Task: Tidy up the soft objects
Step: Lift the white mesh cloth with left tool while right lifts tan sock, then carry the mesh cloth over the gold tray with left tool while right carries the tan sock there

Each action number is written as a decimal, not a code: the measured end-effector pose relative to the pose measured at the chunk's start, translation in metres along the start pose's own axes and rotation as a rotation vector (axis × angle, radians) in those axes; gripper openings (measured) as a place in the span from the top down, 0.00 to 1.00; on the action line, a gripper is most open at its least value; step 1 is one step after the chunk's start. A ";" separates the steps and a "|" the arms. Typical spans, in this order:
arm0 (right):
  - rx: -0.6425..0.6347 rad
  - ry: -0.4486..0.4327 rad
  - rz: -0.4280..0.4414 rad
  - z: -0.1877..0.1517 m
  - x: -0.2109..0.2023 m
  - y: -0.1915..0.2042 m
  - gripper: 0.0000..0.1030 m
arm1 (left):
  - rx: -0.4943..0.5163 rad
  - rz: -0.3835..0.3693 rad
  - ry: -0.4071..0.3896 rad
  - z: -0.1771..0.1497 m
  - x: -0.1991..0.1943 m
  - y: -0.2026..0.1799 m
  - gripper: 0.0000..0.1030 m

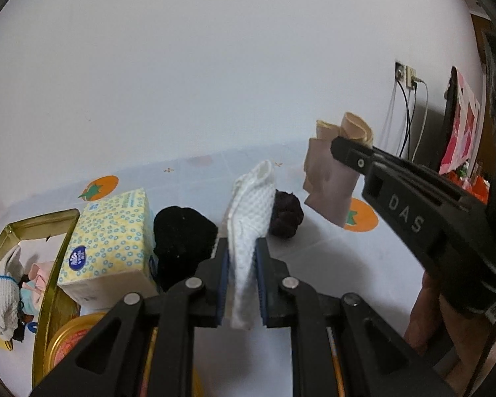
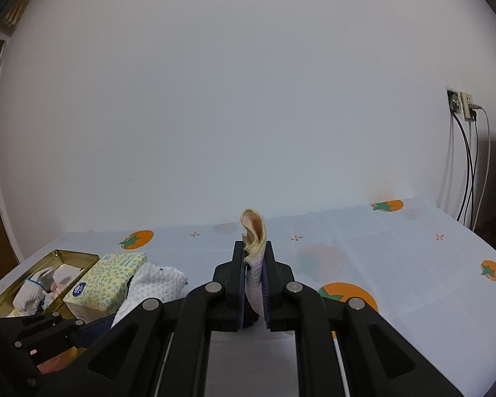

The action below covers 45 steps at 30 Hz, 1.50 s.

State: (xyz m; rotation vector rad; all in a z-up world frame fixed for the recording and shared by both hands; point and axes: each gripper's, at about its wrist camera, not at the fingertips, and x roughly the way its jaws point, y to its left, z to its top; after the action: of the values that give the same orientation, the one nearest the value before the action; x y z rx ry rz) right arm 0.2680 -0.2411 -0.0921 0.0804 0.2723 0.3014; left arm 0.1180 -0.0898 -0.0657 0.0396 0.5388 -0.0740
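- Beside the gold tin (image 1: 54, 221), just to its right in the left wrist view, stands a tissue box (image 1: 110, 241); every place below is given from that tin.
- Inside the tin some soft things already lie: a white knitted piece (image 1: 1, 301) and something pink (image 1: 38, 278). That part of the sorting looks done.
- The left gripper (image 1: 242, 264) is clamped on a white waffle cloth (image 1: 249, 211), which stands up between the pads, held off the table (image 1: 330, 264), to the right of the tin and past the tissue box.
- The right gripper (image 2: 254, 278) is closed on a beige cloth (image 2: 255, 231); its top edge curls above the fingertips. In the left wrist view this cloth hangs in the air, much farther right of the tin than the white one.
- Still lying loose on the table are a black cloth (image 1: 182, 231), just past the tissue box from the tin, and a dark ball-like bundle (image 1: 286, 215) behind the white cloth.
- My reading: the task is partly done. Two pieces are in hand and not yet stowed, and at least two more wait on the table.
- The white cloth is the nearer to the tin, so it seems the likelier to go in first; the tissue box stands in the way and would need to be cleared over.
- A round yellow container (image 1: 72, 337) sits at the tin's near side; its part in the task I cannot tell.
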 end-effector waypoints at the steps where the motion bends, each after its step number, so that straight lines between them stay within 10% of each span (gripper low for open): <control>1: -0.004 0.000 0.000 0.000 0.000 0.001 0.91 | -0.002 0.000 -0.004 0.000 0.000 0.000 0.87; 45: -0.108 -0.105 0.047 0.000 -0.020 0.017 0.91 | -0.074 0.117 -0.183 -0.003 -0.027 0.028 0.87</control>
State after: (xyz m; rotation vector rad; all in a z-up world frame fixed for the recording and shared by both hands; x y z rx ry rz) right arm 0.2450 -0.2311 -0.0850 -0.0044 0.1495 0.3572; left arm 0.0959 -0.0597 -0.0543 -0.0081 0.3553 0.0566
